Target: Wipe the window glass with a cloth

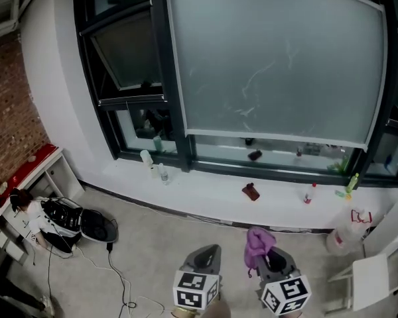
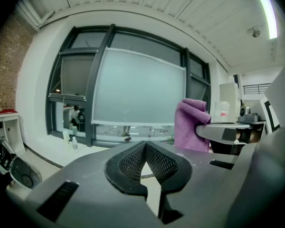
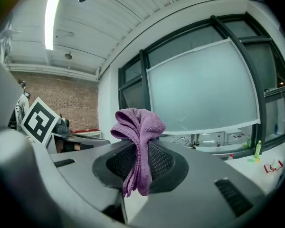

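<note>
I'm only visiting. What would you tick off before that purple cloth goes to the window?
1. Purple cloth clamped in right gripper: ok.
2. Left gripper shut, nothing in it: ok.
3. Window glass close enough to wipe: not ok, both grippers are well back from it.
4. Marks to wipe found: ok, faint streaks mid-pane.
5. Small bottles on the sill out of the way: cannot tell.

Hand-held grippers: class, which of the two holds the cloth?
The right hand-held gripper: its jaws pinch the purple cloth. The left hand-held gripper is shut on nothing.
</note>
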{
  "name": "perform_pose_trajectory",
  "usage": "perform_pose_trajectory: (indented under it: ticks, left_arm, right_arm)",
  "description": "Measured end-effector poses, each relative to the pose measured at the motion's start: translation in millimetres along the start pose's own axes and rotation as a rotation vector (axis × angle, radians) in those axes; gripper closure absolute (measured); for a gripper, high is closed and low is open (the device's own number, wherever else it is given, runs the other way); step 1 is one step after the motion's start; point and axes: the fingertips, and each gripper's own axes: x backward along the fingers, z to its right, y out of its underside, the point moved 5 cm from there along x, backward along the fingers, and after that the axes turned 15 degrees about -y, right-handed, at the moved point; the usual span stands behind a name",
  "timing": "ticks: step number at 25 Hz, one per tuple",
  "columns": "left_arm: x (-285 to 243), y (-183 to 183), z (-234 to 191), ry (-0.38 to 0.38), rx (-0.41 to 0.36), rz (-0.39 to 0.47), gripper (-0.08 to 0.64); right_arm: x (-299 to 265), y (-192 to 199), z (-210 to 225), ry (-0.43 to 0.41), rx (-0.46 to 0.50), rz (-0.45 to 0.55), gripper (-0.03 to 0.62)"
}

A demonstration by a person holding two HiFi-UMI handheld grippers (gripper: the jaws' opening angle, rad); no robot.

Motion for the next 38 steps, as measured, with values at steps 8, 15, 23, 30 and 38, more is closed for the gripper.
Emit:
perform_pose_trajectory:
  ticks: [8,15,23,30,38]
  left_arm:
    - [-44.1,-10.0,-22.1,-0.042,0.022,0.015,0.555]
    - [-107.7,-27.7,-44.9,-0.03,0.022,0.016,0.555]
    - [-201.0,-45.1,-95.0,-0.008,0.021,-0.002,0.555]
    - [-273.2,-77.9,-135.7,0.03,0.007,-0.003,0.555]
    - [-334.5,-105.9,-172.7,0.074,-0.013,0.002,0.555]
  right_arm:
    - [-36.7,1.3,27.3,-0.021,0.006,-0.005,0.534]
    - [-93.4,-1.9,67.1,-0.013,-0.005,-0.013,0.534]
    - [-185.2,-15.3,112.5,-0.005,0.024,-0.023,0.534]
    - [-265.4,-37.5,143.2,0.011,0.014,-0.011,0.534]
    - [-334.6,-48.2,171.8,0.037,0.008,-0.024,0.534]
